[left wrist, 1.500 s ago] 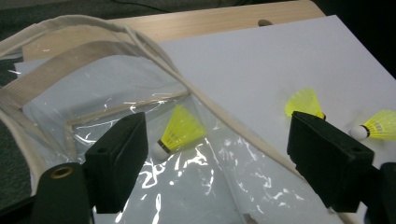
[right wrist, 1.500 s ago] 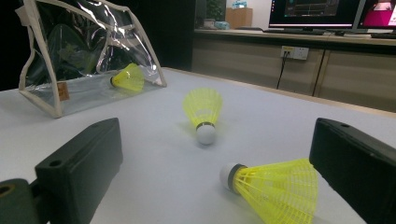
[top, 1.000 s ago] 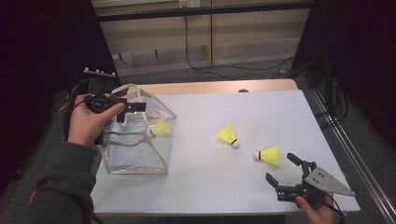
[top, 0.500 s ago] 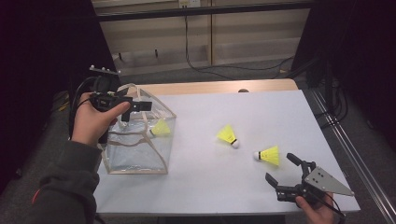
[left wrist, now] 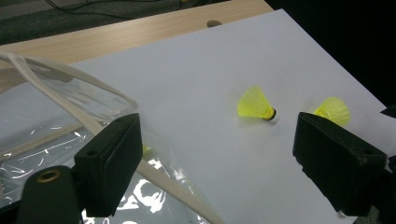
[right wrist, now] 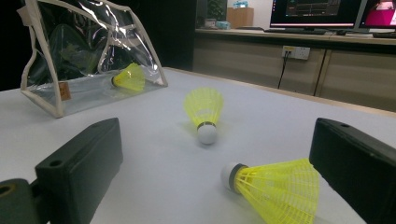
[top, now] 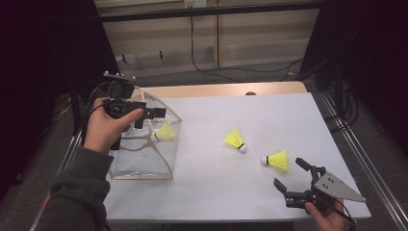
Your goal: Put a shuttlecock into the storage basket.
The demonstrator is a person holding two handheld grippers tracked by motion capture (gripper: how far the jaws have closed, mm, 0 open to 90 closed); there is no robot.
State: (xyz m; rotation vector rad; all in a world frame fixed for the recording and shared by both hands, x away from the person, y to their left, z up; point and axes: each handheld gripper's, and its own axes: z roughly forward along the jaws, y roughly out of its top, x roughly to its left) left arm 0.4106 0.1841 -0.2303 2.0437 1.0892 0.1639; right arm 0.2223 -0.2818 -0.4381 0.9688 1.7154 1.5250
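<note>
1. While one yellow shuttlecock in the pouch (top: 166,132) is lying against the clear wall, you are holding the left tongs (top: 153,113) above the clear pouch (top: 144,159), jaws wide apart with nothing between them.

2. Over on your right, you are resting the right tongs (top: 292,179) low near the front edge of the worktop (top: 211,192), jaws spread and empty, pointing at the near shuttlecock (top: 276,159), which is lying on its side just ahead of the tips.

3. Sitting between that one and the pouch is the middle shuttlecock (top: 235,139), cork toward you, well apart from the pouch.

4. By my reading, you are partway through bagging: one is in and two are out on the white surface.

5. Next, I would say, you are needing to slide the right tongs forward around the near shuttlecock's skirt or cork and close gently, since the feathered skirt looks light and easy to crush or flick away.

6. Meanwhile the left tongs are looking free to steady the pouch's rim, as the floppy opening may sag.

7. Surrounding you, the worktop is showing white with a wooden strip (top: 216,90) at the far edge; beyond it are running pale cabinets (top: 250,43) and a trailing cable (top: 202,57), with the room's sides staying dark.
</note>
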